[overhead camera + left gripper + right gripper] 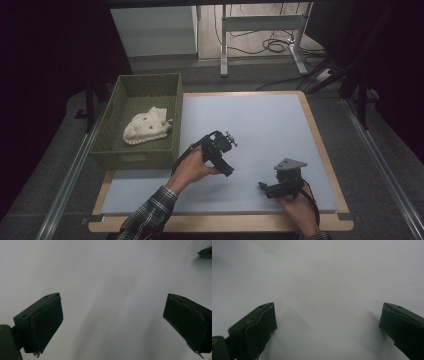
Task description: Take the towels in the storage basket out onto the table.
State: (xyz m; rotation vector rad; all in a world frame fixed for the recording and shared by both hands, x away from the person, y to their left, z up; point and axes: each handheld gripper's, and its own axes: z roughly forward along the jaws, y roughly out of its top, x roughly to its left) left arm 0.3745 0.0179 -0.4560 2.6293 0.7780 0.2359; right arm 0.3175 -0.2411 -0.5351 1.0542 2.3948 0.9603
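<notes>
A soft, light cream cloth toy (146, 126) lies in the green basket (114, 102) at the bench's far left; pinch its bunched middle. Left gripper (112, 322) and right gripper (328, 327) hover empty, jaws wide apart.

Inventory by count:

- One wooden-edged table (327, 165), carrying one pale blue-grey foam mat (265, 130).
- One olive-green woven rectangular basket (117, 97), at the table's left edge.
- One cream-white crumpled cloth item (146, 126), inside the basket; its exact kind cannot be told.
- Two black hand-held grippers: left hand-held gripper (226, 169) (112, 322), right hand-held gripper (262, 187) (327, 327). Each has two black jaws, four jaws in all, both pairs spread wide apart.
- One grey three-cornered plate (290, 164), on the right unit.
- Two hands; one plaid sleeve (150, 214).
</notes>
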